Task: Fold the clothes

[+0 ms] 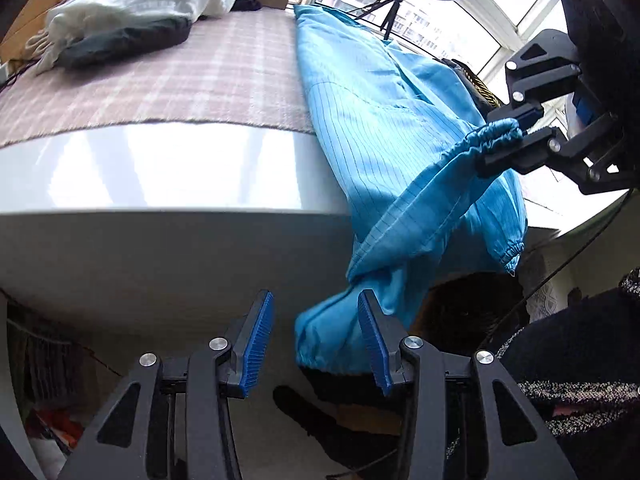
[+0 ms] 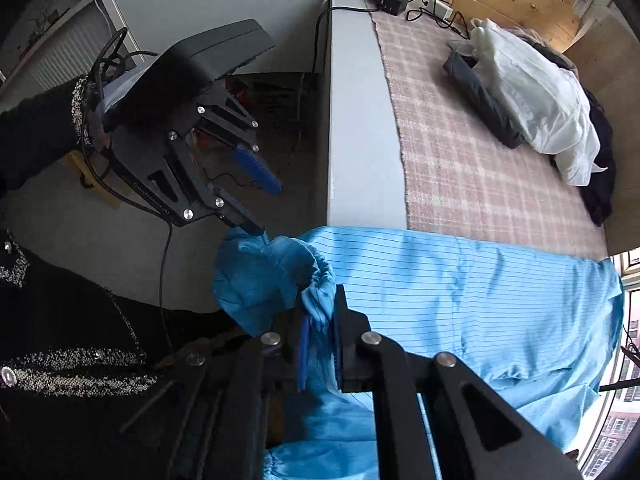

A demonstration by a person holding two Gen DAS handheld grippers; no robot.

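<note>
Far side of plaid cloth is blocked by clothes pile; mid strip btwn pile and blue garment is left free. Charger and cables are found at one end. Gap between left gripper fingers is partly obstructed by hanging sleeve.

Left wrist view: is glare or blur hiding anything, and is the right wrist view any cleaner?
Left wrist view: the window is blown out, glare streaks the white table edge, fisheye bends that edge, but the blue garment stays sharp. Right wrist view: evenly lit, the plaid cloth crisp, only the room at far left dark.
</note>
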